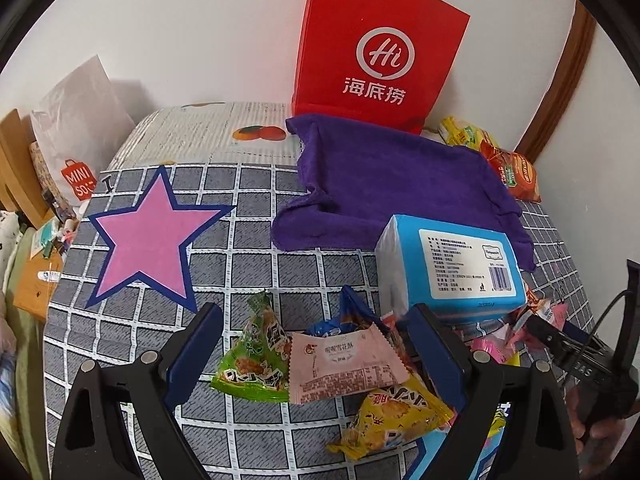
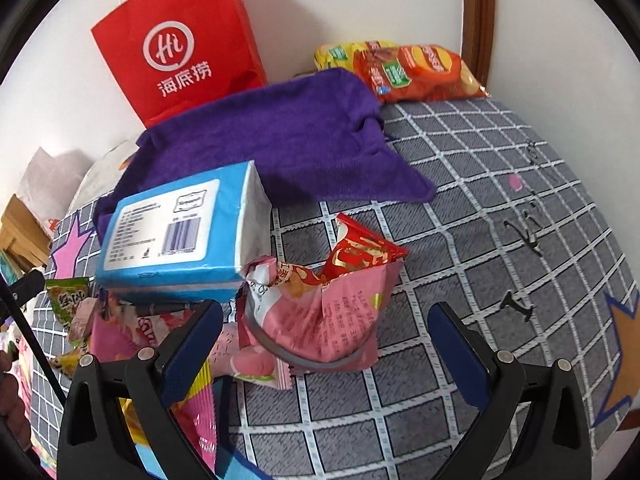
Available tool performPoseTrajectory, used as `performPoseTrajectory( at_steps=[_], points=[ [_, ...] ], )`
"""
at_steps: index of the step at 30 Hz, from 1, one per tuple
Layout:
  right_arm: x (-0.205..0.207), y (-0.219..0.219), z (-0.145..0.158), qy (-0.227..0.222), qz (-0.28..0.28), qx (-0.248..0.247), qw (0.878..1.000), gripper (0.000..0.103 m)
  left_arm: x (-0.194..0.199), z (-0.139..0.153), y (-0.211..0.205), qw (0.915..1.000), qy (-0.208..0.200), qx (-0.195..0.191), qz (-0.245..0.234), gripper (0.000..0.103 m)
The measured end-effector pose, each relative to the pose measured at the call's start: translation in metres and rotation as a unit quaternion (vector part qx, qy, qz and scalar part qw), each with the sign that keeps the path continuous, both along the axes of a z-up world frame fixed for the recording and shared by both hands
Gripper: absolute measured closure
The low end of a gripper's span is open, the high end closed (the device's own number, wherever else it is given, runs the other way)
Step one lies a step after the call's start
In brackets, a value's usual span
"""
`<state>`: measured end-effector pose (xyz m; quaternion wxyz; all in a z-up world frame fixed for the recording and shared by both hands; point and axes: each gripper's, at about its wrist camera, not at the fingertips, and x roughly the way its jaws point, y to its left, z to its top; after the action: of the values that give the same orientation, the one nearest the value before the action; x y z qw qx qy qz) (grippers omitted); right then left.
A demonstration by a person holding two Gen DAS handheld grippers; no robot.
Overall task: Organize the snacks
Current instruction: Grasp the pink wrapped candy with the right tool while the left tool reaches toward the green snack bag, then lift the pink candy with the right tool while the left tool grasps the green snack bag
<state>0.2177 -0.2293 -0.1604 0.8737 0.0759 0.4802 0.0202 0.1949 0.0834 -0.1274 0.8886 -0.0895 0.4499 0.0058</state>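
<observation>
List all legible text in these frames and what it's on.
"Hi 海底捞": red bag
"MINI SO": white bag
"雪花酥": pink packet, first two characters and fine print too small
Blue box label and barcode: too small
Chip bags, green packet, yellow packet: blurred

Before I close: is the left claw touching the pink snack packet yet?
Apart. The left wrist view shows the left claw open, with checked cloth visible between each finger and the pink snack packet.

I read no small print on blue tissue box label (image 2: 160, 224), red paper bag (image 1: 372, 44) handles cropped, snack pile (image 2: 120, 340) partly under box.
</observation>
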Motion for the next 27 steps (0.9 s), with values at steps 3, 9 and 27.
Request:
performPoseTrajectory(
  at_steps=[3, 9, 27],
  points=[
    [0.007, 0.002, -0.007, 0.007, 0.001, 0.005, 1.000, 0.017, 0.004, -0.006, 0.001, 1.0000, 0.008, -0.003, -0.001, 0.010],
    [0.013, 0.000, -0.013, 0.024, -0.001, 0.024, 0.999, 0.037, 0.009, -0.018, -0.005, 0.9995, 0.030, 0.003, -0.008, 0.010],
    [-0.005, -0.012, 0.007, -0.007, 0.003, 0.025, 1.000, 0.039, 0.005, -0.038, -0.029, 0.9945, 0.063, 0.068, -0.047, 0.013]
  ],
)
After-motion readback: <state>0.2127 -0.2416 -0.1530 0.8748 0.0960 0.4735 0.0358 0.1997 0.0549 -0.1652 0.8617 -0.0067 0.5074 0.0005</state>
